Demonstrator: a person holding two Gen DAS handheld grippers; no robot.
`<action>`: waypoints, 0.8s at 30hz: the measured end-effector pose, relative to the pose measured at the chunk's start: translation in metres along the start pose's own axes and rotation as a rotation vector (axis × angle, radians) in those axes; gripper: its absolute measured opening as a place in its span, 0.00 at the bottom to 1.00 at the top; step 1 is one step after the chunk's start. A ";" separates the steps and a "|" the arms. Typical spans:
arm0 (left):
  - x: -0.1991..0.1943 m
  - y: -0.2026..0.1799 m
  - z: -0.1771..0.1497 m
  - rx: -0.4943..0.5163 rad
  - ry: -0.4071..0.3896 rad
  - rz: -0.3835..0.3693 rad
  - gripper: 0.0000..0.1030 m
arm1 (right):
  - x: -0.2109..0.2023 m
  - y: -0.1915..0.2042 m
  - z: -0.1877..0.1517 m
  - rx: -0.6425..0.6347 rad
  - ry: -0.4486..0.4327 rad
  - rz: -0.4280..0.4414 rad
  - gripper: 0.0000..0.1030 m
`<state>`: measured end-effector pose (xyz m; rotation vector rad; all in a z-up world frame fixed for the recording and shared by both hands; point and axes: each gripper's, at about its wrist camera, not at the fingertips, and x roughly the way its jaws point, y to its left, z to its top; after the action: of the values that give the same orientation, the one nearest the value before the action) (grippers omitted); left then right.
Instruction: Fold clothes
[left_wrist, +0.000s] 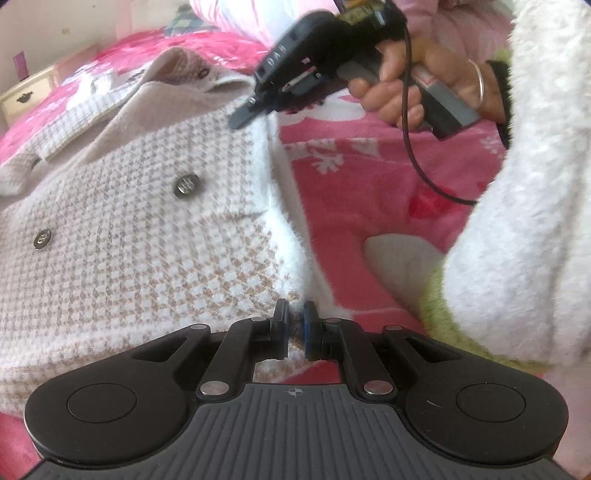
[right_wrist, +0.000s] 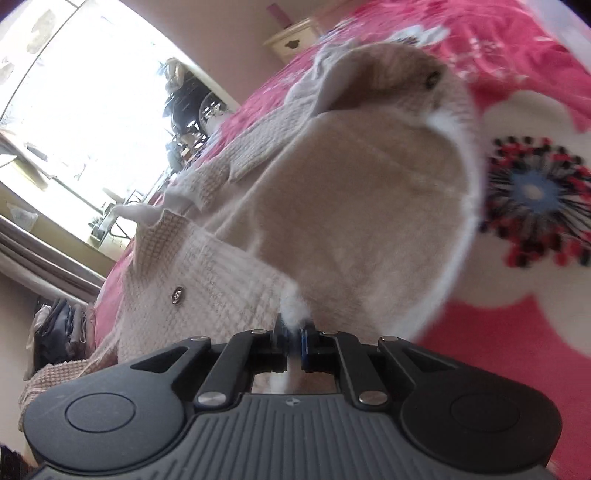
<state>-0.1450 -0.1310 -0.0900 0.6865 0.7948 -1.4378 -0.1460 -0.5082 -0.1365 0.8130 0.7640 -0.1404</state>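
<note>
A beige-and-white houndstooth jacket (left_wrist: 147, 240) with metal snap buttons (left_wrist: 185, 185) lies on a pink flowered bedspread (left_wrist: 369, 166). My left gripper (left_wrist: 295, 325) is shut on the jacket's fuzzy white edge at its near right corner. Further up the same edge is my right gripper (left_wrist: 240, 118), held by a hand (left_wrist: 399, 88). In the right wrist view my right gripper (right_wrist: 294, 332) is shut on a tuft of the white edge. The front panel of the jacket (right_wrist: 351, 203) is lifted and turned, so its plain beige lining shows.
A fluffy white sleeve (left_wrist: 517, 221) fills the right side, with a black cable (left_wrist: 417, 166) hanging beside it. A cream nightstand (right_wrist: 291, 42) stands past the bed's far corner. A bright window (right_wrist: 74, 110) and cluttered furniture lie to the left.
</note>
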 end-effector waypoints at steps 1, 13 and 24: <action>0.001 -0.001 0.000 0.002 0.001 -0.007 0.05 | 0.003 -0.004 -0.002 0.004 0.015 -0.025 0.07; -0.002 0.002 -0.004 -0.102 0.012 0.019 0.07 | 0.027 -0.003 -0.012 -0.040 0.076 -0.088 0.08; -0.025 0.014 -0.010 -0.227 0.047 -0.020 0.27 | -0.001 0.020 0.004 -0.189 0.021 -0.173 0.33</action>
<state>-0.1314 -0.1079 -0.0769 0.5412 0.9872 -1.3274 -0.1369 -0.4980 -0.1218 0.5696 0.8539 -0.2116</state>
